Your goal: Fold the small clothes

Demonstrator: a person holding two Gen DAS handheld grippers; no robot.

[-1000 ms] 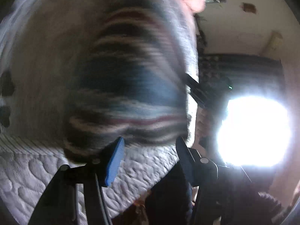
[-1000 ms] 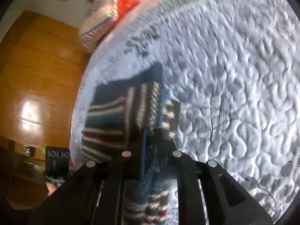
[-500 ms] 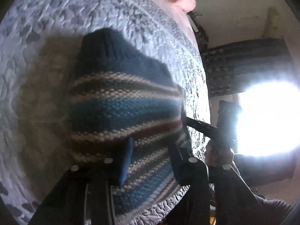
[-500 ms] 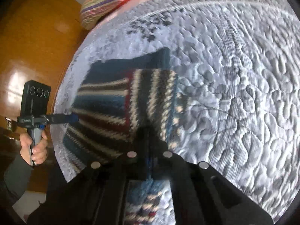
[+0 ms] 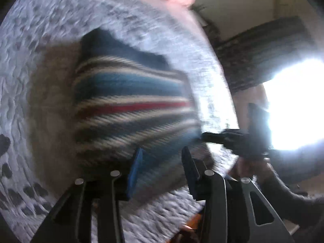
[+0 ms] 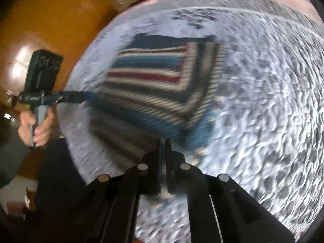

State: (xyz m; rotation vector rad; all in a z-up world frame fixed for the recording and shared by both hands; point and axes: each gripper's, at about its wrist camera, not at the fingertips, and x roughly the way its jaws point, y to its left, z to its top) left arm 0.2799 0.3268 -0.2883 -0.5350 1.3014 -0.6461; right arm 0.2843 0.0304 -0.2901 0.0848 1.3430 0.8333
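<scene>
Sweater partly folded, more to do

The striped sweater lies on the bed, one side folded over. Right gripper pinches its near edge; left gripper looks let go, though blurry.

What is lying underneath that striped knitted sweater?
Under the striped knitted sweater lies a white quilted bedspread, visible all around its edges. Whatever sits directly beneath the sweater, or between its folded layers, is covered and cannot be seen.
</scene>
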